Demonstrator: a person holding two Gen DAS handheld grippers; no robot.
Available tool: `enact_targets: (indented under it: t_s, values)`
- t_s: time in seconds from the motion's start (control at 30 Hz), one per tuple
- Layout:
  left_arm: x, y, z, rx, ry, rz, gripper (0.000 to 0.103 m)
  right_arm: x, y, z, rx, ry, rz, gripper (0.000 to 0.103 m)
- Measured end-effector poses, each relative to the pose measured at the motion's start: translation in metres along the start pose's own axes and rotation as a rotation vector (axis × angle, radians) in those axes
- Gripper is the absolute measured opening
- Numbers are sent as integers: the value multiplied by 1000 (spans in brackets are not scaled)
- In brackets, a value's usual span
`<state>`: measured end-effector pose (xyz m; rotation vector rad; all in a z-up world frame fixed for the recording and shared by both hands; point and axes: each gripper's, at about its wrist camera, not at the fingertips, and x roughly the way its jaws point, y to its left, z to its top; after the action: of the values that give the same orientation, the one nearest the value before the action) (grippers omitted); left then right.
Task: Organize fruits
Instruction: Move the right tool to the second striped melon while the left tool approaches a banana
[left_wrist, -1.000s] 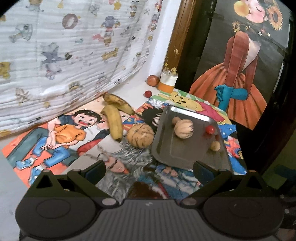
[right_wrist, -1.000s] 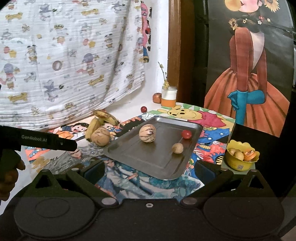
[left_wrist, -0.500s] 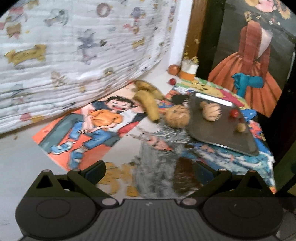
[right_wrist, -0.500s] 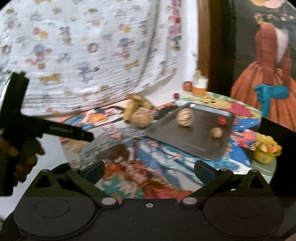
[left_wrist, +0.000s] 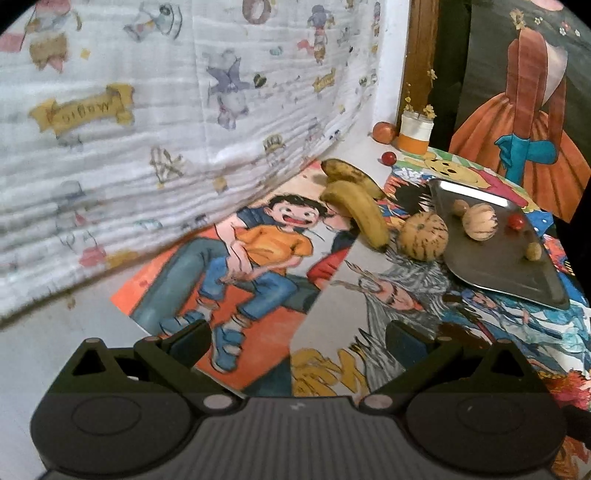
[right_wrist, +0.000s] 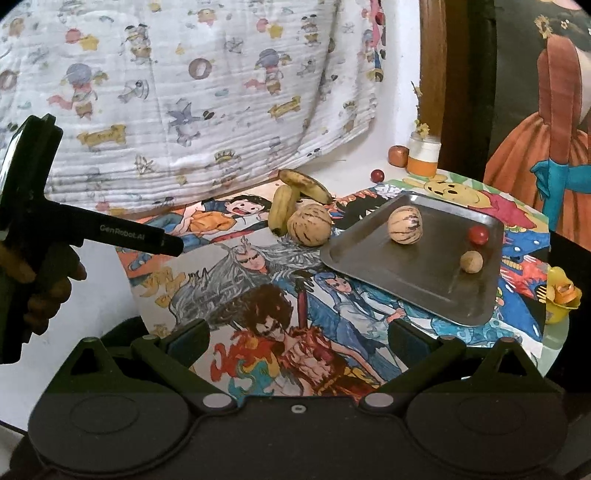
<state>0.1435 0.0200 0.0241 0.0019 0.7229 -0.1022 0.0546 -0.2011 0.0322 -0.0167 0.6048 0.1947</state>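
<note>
Left gripper (left_wrist: 297, 339) and right gripper (right_wrist: 299, 338): both wide open, empty. Tray (right_wrist: 436, 280) right holds melon (right_wrist: 404, 224), tomato (right_wrist: 478, 235) and a small fruit (right_wrist: 471, 261). Second melon (right_wrist: 309, 229) and bananas (right_wrist: 284, 208) lie just left of it.

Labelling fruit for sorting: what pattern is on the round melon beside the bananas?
Tan with dark stripes on the melon, clearest in the right wrist view.

a metal tray (right_wrist: 424, 280) holds a striped round melon (right_wrist: 405, 229), a small red fruit (right_wrist: 478, 235) and a small tan fruit (right_wrist: 471, 261), all apart. a second striped melon (right_wrist: 309, 229) sits just off the tray's corner, touching two spotted bananas (right_wrist: 282, 208).
</note>
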Motion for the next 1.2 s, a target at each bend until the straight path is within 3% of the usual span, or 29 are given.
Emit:
enact_targets:
  t_s: [0.27,0.47,0.67,0.83,1.03,1.2]
  values:
    - [4,10,20,47,-28,39,103,11,3,16,67,-55,-24,103]
    - [30,23,44,50,-8,48,103,44,1,36,82,5,-57,103]
    - [75,32,70,56,123,68,103,75,-9,54,161,108,-74,102]
    - [99,27,88,79,254,82,103,77,-13,67,243,194,-121,102]
    - [100,10,113,140,393,37,103,57,-6,93,241,255,-200,102]
    - [90,-3,137,170,466,-12,103,50,-1,110,191,232,-192,102]
